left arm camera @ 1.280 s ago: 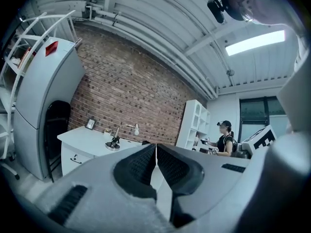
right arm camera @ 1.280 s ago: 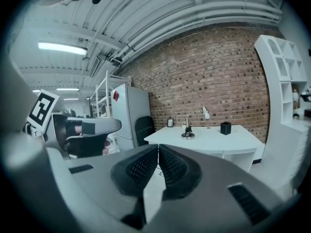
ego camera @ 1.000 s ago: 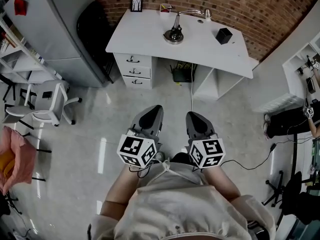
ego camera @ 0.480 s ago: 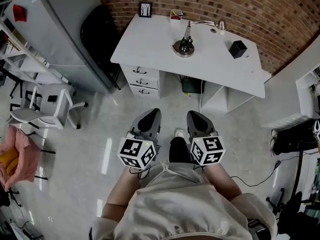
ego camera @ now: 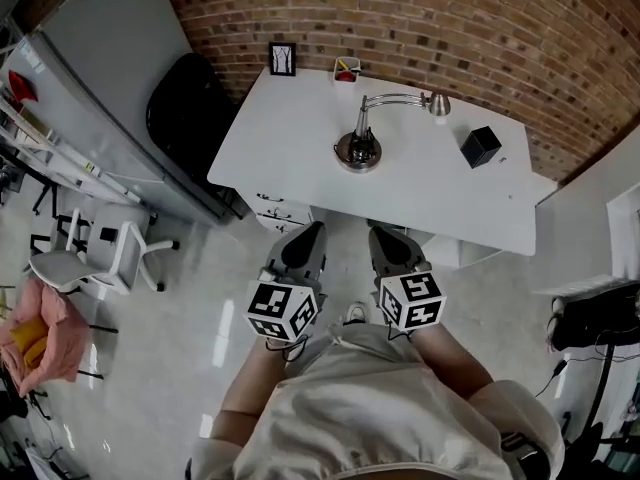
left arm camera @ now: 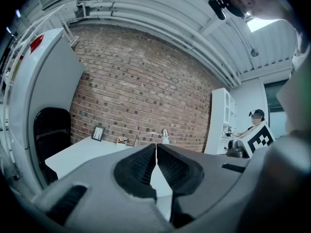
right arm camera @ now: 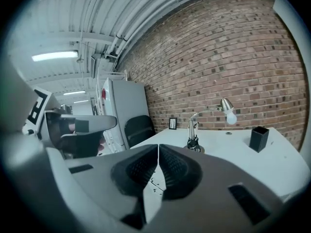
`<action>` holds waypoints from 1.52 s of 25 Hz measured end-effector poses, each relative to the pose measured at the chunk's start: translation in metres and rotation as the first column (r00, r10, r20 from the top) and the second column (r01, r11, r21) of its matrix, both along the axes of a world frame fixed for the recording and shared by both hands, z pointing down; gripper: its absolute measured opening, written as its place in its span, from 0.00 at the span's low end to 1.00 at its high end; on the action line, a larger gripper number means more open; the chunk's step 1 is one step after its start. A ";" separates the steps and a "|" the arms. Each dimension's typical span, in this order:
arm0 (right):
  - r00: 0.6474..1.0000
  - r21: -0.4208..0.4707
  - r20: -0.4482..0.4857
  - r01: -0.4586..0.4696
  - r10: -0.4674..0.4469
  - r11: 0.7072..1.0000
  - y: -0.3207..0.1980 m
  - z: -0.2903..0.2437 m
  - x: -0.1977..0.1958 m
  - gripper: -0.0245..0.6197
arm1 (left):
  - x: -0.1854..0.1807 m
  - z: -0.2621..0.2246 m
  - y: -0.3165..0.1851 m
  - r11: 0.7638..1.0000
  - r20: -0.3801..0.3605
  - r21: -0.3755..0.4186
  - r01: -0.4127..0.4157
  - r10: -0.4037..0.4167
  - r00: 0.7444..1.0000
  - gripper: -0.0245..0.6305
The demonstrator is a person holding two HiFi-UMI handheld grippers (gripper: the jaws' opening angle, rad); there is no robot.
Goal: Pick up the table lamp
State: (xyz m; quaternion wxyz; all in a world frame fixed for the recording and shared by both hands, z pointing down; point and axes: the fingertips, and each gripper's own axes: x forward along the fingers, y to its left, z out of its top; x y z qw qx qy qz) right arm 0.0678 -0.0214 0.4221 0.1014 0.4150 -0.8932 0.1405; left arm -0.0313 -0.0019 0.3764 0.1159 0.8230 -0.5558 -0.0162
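Observation:
The table lamp stands on a white desk against the brick wall, with a round metal base, a bent silver arm and a small shade pointing right. The right gripper view shows the lamp ahead, its bulb lit white. In the left gripper view only the lamp's arm and shade peek above the jaws. My left gripper and right gripper are both shut and empty, held side by side just short of the desk's near edge.
On the desk are a black cube-shaped holder, a small picture frame and a pen cup. A black chair and a grey cabinet stand left of the desk. A white rolling chair is on the floor at left.
The desk and lamp have come much nearer in the head view. Both grippers have travelled forward across the floor towards the desk, still shut.

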 end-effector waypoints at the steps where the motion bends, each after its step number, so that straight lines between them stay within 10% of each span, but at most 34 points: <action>1: 1.000 0.000 -0.002 0.008 -0.008 1.000 -0.014 0.001 0.003 0.08 | 0.004 0.002 -0.014 1.000 -0.006 -0.005 0.006 -0.006 1.000 0.07; 18: 0.997 -0.082 -0.063 -0.056 0.051 0.995 -0.164 0.035 0.026 0.08 | 0.011 0.043 -0.172 0.990 -0.063 -0.140 -0.027 0.018 0.998 0.07; 38: 0.921 -0.064 -0.140 -0.376 0.365 0.924 -0.307 0.076 -0.022 0.11 | -0.056 0.101 -0.343 0.940 -0.044 -0.243 -0.241 0.237 0.970 0.07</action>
